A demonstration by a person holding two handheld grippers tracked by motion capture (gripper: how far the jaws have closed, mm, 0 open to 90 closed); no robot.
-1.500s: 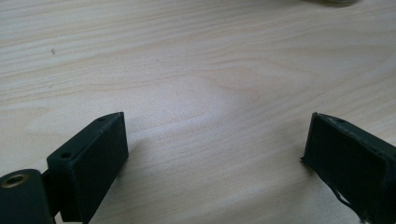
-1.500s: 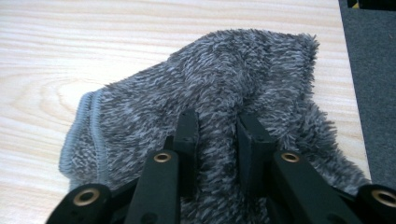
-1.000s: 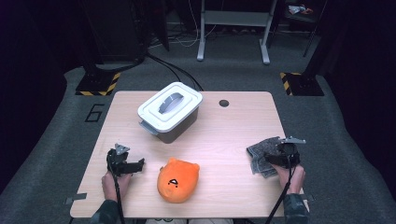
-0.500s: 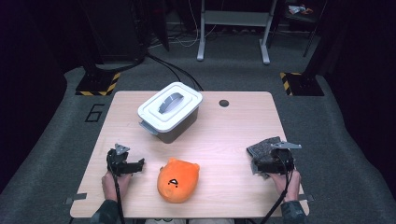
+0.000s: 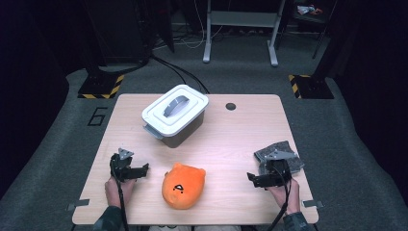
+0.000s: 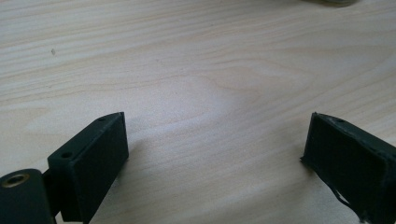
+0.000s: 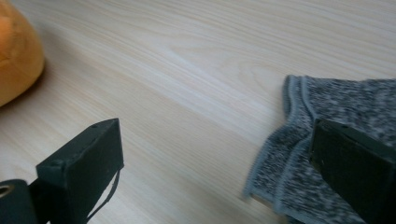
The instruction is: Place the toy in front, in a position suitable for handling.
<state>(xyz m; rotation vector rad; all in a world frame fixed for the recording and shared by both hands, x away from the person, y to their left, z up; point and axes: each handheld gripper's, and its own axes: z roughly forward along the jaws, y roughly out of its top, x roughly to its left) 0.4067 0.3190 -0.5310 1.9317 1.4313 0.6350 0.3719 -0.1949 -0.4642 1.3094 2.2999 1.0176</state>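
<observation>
A grey knitted cloth (image 5: 280, 155) lies on the wooden table (image 5: 240, 137) at the front right; it is also in the right gripper view (image 7: 336, 107). My right gripper (image 5: 251, 178) points left just in front of it. Its jaws have just been opening and stand open (image 7: 215, 135) over bare wood, with the cloth's edge beside one jaw. An orange plush toy (image 5: 184, 186) sits at the front middle, and its side (image 7: 16, 56) is in the right gripper view. My left gripper (image 5: 143, 170) rests open (image 6: 217, 126) left of the toy, nothing between its jaws.
A white lidded box (image 5: 175, 114) with a grey handle stands at the back left of the table. A small dark hole (image 5: 231, 106) marks the tabletop behind the middle. Black stands with striped bases (image 5: 101, 86) and cables lie on the floor beyond.
My right gripper has drawn back off the cloth toward the front edge and to the left, with its jaws wider. The cloth stays on the table. The left gripper has not moved.
</observation>
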